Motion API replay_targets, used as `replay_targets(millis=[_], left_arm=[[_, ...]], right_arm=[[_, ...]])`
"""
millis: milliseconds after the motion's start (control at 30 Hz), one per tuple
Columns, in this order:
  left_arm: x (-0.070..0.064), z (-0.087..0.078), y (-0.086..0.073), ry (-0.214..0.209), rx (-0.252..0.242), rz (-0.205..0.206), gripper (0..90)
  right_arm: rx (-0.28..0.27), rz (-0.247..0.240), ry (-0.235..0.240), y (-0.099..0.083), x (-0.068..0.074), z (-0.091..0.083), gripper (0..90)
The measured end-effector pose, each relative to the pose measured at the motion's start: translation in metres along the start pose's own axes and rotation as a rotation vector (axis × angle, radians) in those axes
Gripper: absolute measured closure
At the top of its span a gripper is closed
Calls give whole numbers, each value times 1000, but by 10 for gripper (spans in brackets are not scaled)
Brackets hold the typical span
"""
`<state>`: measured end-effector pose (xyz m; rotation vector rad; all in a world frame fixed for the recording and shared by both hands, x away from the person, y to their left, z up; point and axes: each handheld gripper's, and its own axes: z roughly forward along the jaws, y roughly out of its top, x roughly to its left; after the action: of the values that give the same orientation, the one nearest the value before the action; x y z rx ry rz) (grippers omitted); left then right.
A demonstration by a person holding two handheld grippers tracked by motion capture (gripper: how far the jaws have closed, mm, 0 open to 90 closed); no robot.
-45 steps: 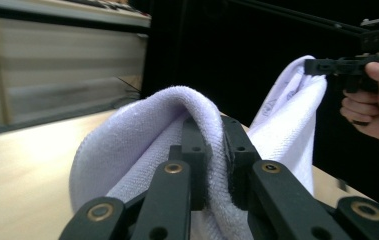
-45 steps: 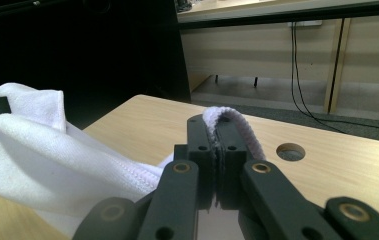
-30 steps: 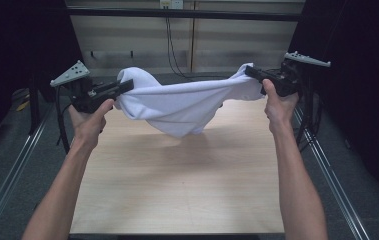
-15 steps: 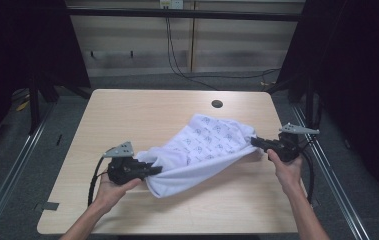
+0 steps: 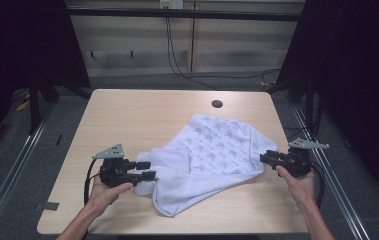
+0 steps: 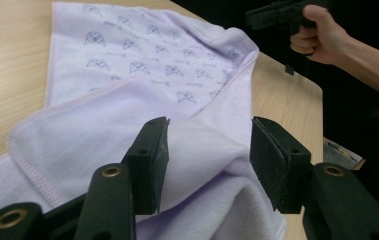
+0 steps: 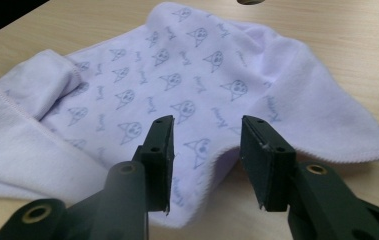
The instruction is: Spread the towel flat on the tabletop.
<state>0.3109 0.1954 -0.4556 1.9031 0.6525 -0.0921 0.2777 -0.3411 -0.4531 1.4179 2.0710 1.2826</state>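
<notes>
A white towel [image 5: 212,150] printed with small grey cat faces lies rumpled on the wooden table [image 5: 142,115], partly folded over itself at its near left. My left gripper [image 5: 145,170] rests at the towel's left corner, jaws open. In the left gripper view, the left gripper [image 6: 207,145] has plain white cloth [image 6: 127,65] lying loose between and under the jaws. My right gripper [image 5: 265,159] sits open at the towel's right corner. The right gripper view has the right gripper [image 7: 206,145] straddling the printed hem [image 7: 202,65] without pinching it.
A round cable hole [image 5: 217,104] sits in the table behind the towel. Metal rails [image 5: 7,165] run along both sides of the table, with dark curtains beyond. The person's right hand [image 6: 322,35] appears far off in the left gripper view.
The towel, held stretched in the air a second ago, came down onto the table. Both grippers have since opened and let go of its corners.
</notes>
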Motion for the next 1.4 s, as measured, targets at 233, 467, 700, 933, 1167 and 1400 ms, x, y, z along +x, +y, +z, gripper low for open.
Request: replay_targets(millis=[233, 467, 700, 933, 1167, 1400], left_arm=[[14, 37, -16, 29, 157, -5, 758], [-14, 65, -23, -11, 254, 47, 712], [-38, 67, -24, -78, 280, 74, 669], [-4, 5, -17, 17, 84, -20, 713], [25, -5, -31, 85, 117, -93, 746], [12, 20, -38, 74, 264, -38, 750]], right_arm=[[7, -33, 53, -6, 27, 3, 559], [46, -106, 161, -2, 68, 26, 558], [54, -191, 279, 7, 120, 46, 560], [133, -292, 385, 14, 175, 97, 550], [236, -334, 481, 7, 204, 130, 496], [243, -358, 441, -5, 199, 123, 832]])
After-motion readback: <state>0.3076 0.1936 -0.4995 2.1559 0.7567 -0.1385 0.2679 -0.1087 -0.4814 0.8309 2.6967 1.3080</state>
